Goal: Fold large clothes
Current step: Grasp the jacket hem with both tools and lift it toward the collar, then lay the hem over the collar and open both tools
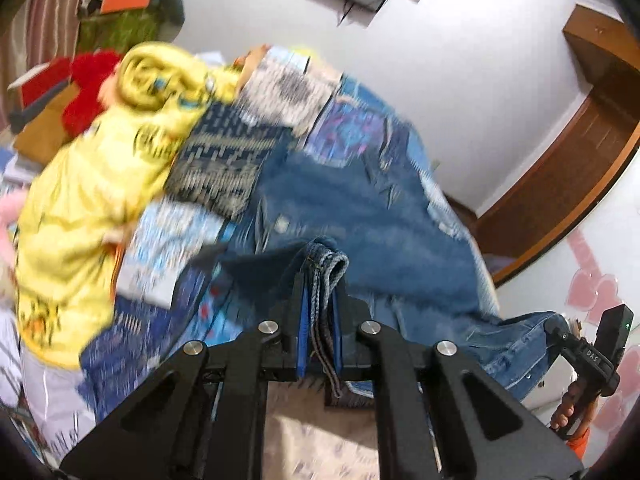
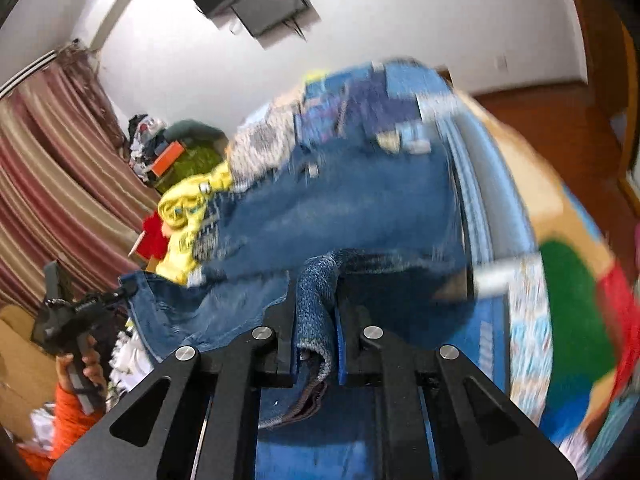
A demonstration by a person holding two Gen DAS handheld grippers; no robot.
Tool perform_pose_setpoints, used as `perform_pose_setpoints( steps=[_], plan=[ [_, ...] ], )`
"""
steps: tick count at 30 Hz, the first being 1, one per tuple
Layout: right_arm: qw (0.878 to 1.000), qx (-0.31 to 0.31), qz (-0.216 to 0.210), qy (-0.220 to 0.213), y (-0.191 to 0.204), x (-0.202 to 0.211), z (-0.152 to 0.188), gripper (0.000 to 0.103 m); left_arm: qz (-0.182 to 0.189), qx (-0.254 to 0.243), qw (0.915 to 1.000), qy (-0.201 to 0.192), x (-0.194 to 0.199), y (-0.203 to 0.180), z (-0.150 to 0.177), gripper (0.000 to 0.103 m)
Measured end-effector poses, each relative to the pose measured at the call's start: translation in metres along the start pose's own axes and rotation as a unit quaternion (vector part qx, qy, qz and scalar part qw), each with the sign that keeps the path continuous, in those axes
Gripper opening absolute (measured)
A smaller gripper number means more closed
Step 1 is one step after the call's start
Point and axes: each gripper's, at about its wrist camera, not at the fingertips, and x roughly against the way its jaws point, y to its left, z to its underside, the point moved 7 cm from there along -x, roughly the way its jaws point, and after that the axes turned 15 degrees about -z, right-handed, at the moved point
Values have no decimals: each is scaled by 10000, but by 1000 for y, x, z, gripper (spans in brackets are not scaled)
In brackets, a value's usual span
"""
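Denim garment (image 1: 360, 208) – blue, blurred, hem bunched – clamped by L gripper (image 1: 320, 276) & R gripper (image 2: 318, 300).

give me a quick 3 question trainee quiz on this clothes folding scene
1. True or false: both grippers are shut on the denim garment.
2. What lies beside the denim, on the left in the left wrist view? A) yellow printed garment B) green towel C) white pillow
3. Fill in: the dark screen is mounted on the ____.

Key
1. True: the left gripper pinches a thick denim edge, and the right gripper pinches another.
2. A: the yellow printed garment.
3. wall
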Motion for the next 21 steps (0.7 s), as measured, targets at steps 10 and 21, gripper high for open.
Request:
perform_pose_setpoints(
  steps=[10, 21],
  plan=[
    [9986, 350, 210, -338, -31, -34, -88, 11, -149, -163, 9983, -544, -26, -29, -97, 9],
    [9979, -59, 618, -190, -103, -114, -144, 11, -686, 14, 9975, -185, -154, -41, -154, 9]
  ],
)
